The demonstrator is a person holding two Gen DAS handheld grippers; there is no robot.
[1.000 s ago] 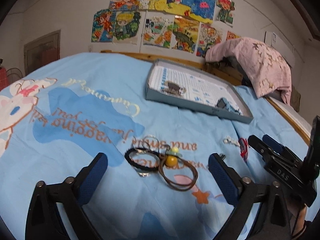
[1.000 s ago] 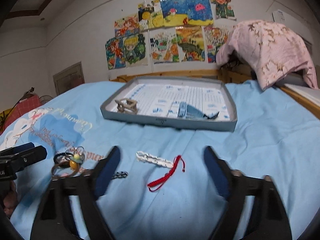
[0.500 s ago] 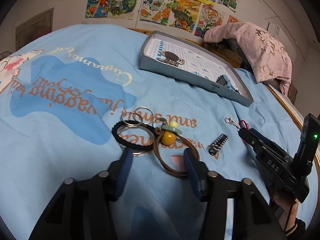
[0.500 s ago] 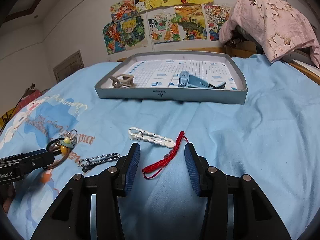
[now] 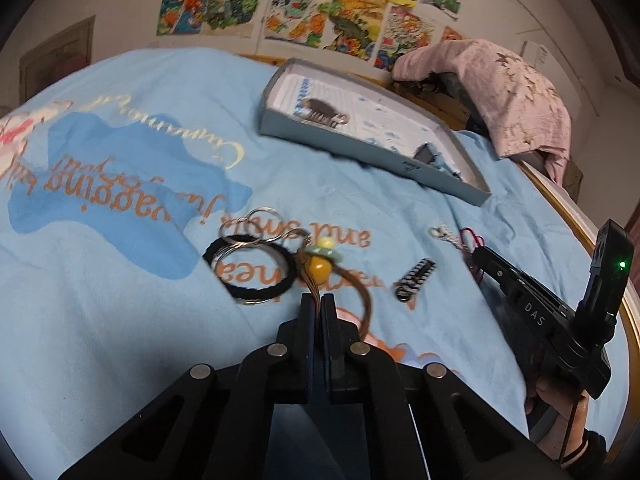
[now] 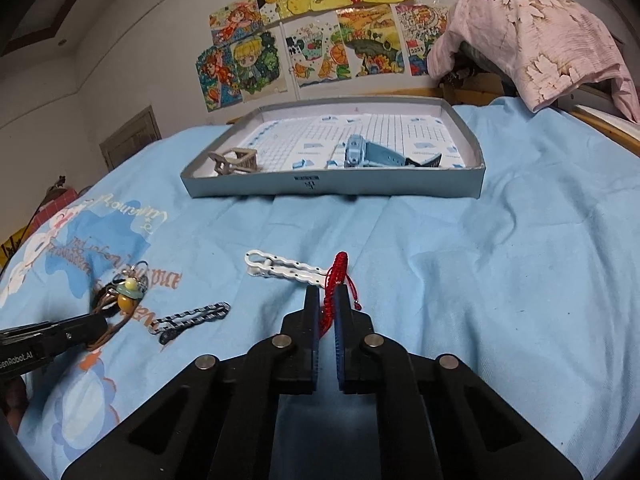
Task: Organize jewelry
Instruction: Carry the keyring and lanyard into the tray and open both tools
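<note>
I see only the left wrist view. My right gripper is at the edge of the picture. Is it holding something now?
Observer: Yes. The right gripper has just closed on the red cord bracelet.
Operator: In my view the tray has a dark thing in the far corner. What is it?
Observer: A beige openwork piece, inside the gray tray at its left end.
Operator: And the white thing near the red cord?
Observer: A long white clip, lying flat beside the bracelet, left of the right gripper.
</note>
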